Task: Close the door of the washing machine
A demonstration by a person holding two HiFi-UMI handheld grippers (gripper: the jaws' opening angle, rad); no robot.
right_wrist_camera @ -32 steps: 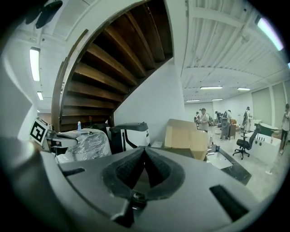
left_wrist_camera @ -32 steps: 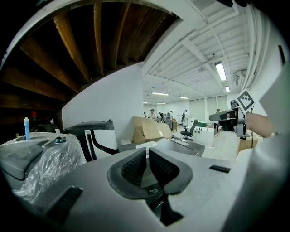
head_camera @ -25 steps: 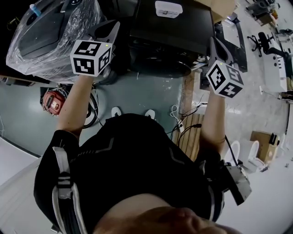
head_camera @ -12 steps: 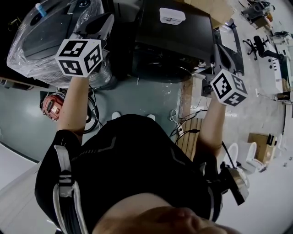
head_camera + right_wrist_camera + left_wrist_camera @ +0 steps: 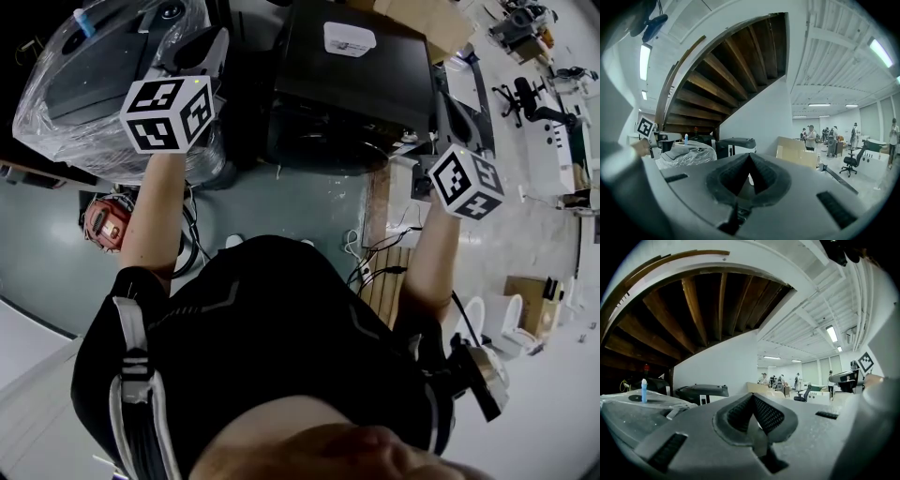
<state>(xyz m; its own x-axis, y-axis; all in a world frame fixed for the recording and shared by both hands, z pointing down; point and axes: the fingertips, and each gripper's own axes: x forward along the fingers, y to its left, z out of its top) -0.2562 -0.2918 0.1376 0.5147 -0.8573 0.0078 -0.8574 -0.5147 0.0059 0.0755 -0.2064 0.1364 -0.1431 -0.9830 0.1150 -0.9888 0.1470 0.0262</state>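
Could not judge the door of the washing machine [image 5: 361,89] from the head view: saw only a black top and a deeply shadowed front. Could not separate the jaw tips of the left gripper [image 5: 208,42] or the right gripper [image 5: 442,94] there, dark against dark surroundings. Found the plastic-wrapped machine [image 5: 94,84] cut off by the upper left edge. Could not make out the distant people [image 5: 811,136] in the right gripper view, too small; lost the washing machine's lower part behind that gripper's own body

The smooth grey-green floor [image 5: 291,202] is carrying a black box-shaped washing machine [image 5: 361,89], a plastic-wrapped grey appliance [image 5: 75,108], a red cable reel [image 5: 105,221] and a wooden slatted pallet [image 5: 382,291].
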